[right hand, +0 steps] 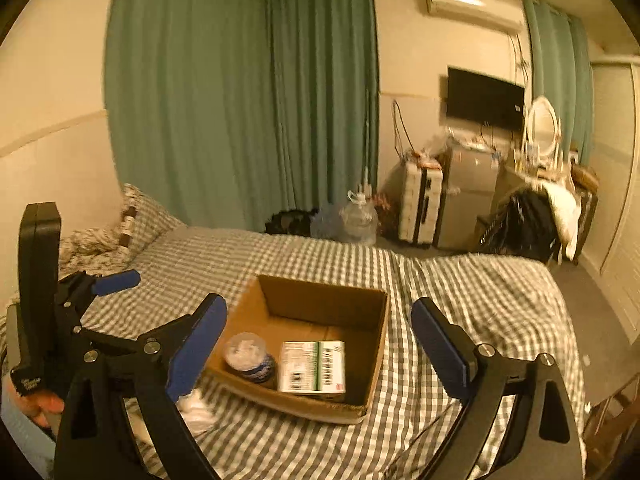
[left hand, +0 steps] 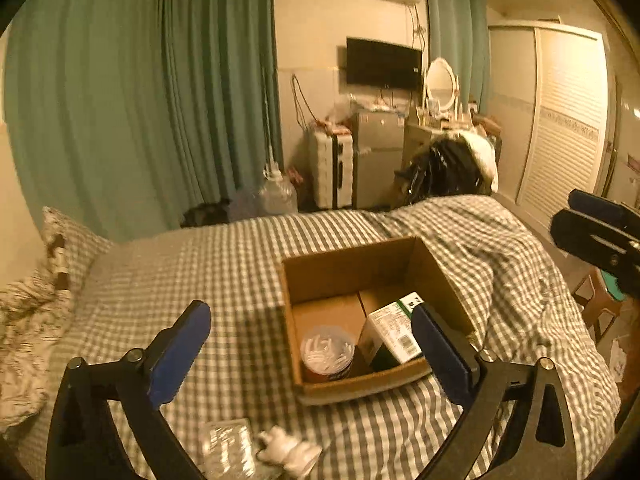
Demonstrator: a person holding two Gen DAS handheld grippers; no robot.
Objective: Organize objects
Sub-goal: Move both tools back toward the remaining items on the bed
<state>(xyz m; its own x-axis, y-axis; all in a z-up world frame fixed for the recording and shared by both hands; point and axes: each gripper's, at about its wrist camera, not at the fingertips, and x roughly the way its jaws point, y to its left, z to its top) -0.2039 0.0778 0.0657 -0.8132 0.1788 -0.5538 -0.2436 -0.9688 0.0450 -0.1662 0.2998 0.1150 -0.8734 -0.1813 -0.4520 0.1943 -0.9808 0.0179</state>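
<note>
Green curtains (right hand: 240, 100) hung behind a checked bed (right hand: 460, 300) where a cardboard box (right hand: 320, 300) sat mid-mattress, holding 1 round tub (right hand: 248, 354) and 1 green-and-white carton (right hand: 312, 366). Both the left gripper (left hand: 312, 344) and right gripper (right hand: 320, 340) gaped wide, empty, above the bed.

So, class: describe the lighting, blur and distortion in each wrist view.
Left wrist view: warm yellow cast, fisheye bends the curtain, foreground white object blurred. Right wrist view: same cast, glare on the air conditioner, cardboard box slightly soft.
</note>
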